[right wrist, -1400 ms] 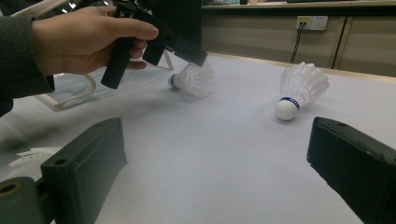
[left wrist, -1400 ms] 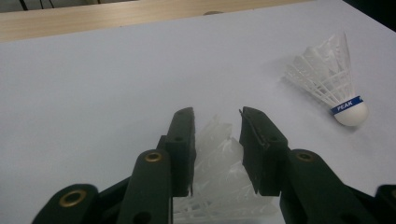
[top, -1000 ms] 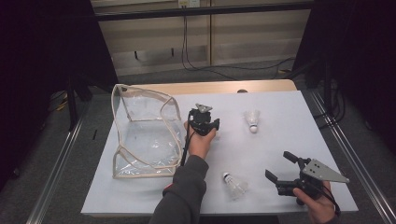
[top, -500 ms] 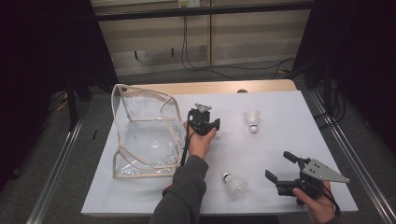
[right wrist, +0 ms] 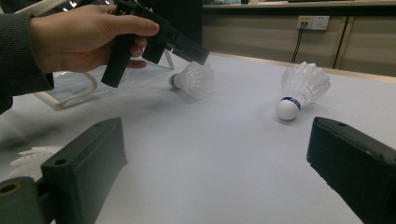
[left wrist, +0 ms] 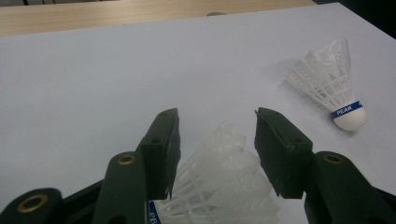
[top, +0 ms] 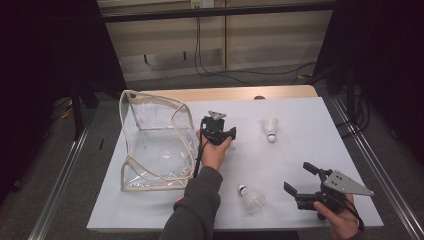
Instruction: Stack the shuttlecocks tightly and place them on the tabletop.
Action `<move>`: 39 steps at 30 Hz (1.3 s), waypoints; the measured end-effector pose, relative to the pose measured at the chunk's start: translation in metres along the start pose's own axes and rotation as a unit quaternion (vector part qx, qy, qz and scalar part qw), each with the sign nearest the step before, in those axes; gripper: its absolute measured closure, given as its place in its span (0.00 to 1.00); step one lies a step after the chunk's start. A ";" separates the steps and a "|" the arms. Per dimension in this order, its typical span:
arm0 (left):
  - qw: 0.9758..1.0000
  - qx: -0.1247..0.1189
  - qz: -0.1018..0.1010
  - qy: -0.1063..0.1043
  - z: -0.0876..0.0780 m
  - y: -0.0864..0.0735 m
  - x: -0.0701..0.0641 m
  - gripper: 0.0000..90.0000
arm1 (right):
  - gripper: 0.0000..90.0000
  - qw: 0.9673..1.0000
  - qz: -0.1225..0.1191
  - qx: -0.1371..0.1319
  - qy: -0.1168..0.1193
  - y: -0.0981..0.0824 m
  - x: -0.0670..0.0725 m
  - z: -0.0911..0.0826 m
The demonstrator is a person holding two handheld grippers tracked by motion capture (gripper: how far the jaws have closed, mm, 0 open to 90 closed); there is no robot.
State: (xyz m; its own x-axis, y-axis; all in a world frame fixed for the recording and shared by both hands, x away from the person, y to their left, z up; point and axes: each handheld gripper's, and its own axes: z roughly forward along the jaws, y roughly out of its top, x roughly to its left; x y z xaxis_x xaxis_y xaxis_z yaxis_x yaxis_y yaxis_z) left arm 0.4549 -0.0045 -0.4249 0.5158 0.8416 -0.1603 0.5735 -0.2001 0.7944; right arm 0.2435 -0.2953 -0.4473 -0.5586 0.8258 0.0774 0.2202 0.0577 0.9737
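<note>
Three shuttlecocks lie on the tabletop (top: 300, 150); none is bagged yet. One shuttlecock (left wrist: 219, 186) sits between the left gripper (left wrist: 215, 135) fingers, just opening, unpressed; the right gripper (top: 300, 181) is spread, empty.

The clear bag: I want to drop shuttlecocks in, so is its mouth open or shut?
Open. The clear bag stands on the table with its beige-trimmed mouth gaping toward the left gripper; nothing visible lies inside.

cork hidden: shuttlecock (left wrist: 224, 186) between tongs | cut off: bottom edge
</note>
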 end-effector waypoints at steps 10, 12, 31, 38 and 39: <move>1.000 0.002 0.001 -0.002 -0.001 0.000 0.000 0.53 | 0.04 1.000 -0.001 0.001 0.000 0.000 0.000 0.000; 1.000 0.002 0.001 -0.002 -0.002 0.001 -0.001 0.53 | 0.04 1.000 -0.001 0.000 0.000 0.000 0.000 0.000; 1.000 0.002 0.011 -0.028 -0.016 0.003 -0.011 0.33 | 0.04 1.000 -0.001 0.004 0.002 0.000 0.001 0.000; 0.999 0.001 0.018 -0.050 -0.020 -0.003 -0.016 0.31 | 0.04 1.000 0.000 0.004 0.001 -0.001 0.000 0.001; 0.999 0.005 0.022 -0.050 -0.021 -0.004 -0.016 0.30 | 0.04 1.000 0.000 0.004 0.001 -0.001 0.000 0.001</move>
State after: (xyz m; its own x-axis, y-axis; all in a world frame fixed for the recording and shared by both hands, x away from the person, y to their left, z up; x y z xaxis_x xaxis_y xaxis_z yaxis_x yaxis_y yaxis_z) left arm 0.4306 -0.0069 -0.4132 0.6010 0.7780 -0.1830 0.5551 -0.2416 0.7959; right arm 0.2437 -0.2946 -0.4480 -0.5607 0.8244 0.0778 0.2273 0.0629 0.9718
